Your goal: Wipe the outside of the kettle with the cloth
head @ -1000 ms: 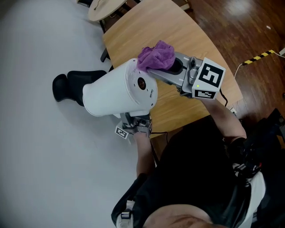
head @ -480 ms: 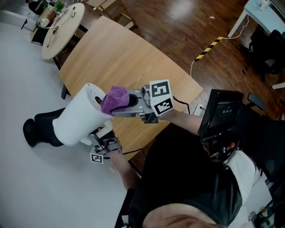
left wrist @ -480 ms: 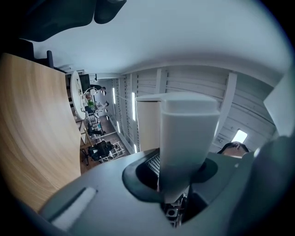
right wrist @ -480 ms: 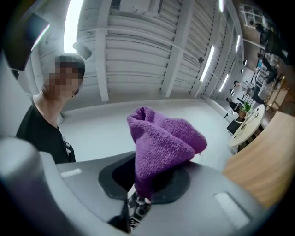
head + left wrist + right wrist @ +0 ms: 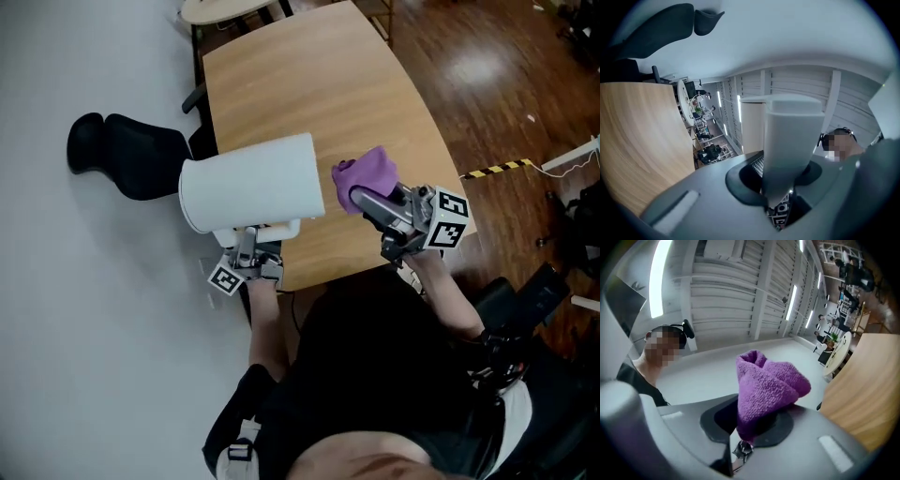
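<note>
The white kettle (image 5: 248, 183) lies on its side in the air over the near left edge of the wooden table (image 5: 309, 84). My left gripper (image 5: 251, 246) grips it from below by its white handle (image 5: 790, 140), which fills the gap between the jaws. Those jaws have just been opening a little, with the handle still held between them. My right gripper (image 5: 367, 199) is shut on the purple cloth (image 5: 368, 173), which bunches up out of its jaws (image 5: 764, 385). The cloth hangs to the right of the kettle's open end, a small gap apart from it.
A black office chair (image 5: 127, 155) stands on the pale floor left of the table. A round table (image 5: 225, 9) is at the far edge. Yellow-black tape (image 5: 497, 170) marks the wooden floor to the right. The person's dark torso fills the bottom of the head view.
The cloth was pressed on the kettle's end; now it has come off to the right and sunk a little. The kettle has rolled in my left gripper, so its side faces up.
</note>
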Tool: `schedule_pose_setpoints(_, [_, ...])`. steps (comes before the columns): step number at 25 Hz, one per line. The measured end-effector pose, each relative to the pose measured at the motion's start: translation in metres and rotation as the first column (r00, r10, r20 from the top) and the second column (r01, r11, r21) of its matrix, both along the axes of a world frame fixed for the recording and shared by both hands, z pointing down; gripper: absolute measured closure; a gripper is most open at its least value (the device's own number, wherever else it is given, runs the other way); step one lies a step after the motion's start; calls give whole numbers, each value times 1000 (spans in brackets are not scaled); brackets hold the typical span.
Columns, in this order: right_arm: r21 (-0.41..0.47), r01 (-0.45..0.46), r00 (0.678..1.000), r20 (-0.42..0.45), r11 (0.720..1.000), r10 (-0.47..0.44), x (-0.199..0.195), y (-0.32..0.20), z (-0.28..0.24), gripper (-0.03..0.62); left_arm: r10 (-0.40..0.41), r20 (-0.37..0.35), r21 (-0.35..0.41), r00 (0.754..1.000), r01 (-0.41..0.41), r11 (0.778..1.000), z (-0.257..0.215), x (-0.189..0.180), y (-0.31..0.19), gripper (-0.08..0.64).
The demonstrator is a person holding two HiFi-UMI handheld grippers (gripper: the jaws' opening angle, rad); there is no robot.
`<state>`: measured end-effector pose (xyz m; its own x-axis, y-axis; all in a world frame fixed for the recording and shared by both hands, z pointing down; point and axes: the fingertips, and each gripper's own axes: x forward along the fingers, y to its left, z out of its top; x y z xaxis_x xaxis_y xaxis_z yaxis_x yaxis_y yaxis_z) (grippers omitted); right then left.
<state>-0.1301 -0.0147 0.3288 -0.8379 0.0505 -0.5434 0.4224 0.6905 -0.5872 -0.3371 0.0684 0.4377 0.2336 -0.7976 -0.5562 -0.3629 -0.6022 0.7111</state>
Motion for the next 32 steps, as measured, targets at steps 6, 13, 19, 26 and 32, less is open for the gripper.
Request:
schedule_pose_setpoints(6, [-91, 71, 982, 180, 993, -54, 2, 0, -38, 543, 46, -97, 100, 994, -36, 994, 4, 4, 1, 104])
schedule_pose_setpoints(13, [103, 50, 987, 146, 993, -65, -6, 21, -36, 543, 63, -152, 136, 986, -42, 990, 8, 11, -12, 104])
schedule_pose_setpoints(19, [53, -88, 993, -68, 995, 91, -27, -4, 23, 543, 73, -146, 169, 987, -48, 984, 12, -8, 0, 107])
schedule_pose_setpoints(26, [268, -128, 991, 76, 955, 111, -16, 19, -45, 542, 119, -123, 185, 985, -95, 978, 4, 6, -4, 110])
schedule_pose_setpoints(32, [182, -173, 985, 46, 968, 168, -18, -9, -18, 543, 114, -102, 184, 988, -94, 979, 7, -1, 9, 110])
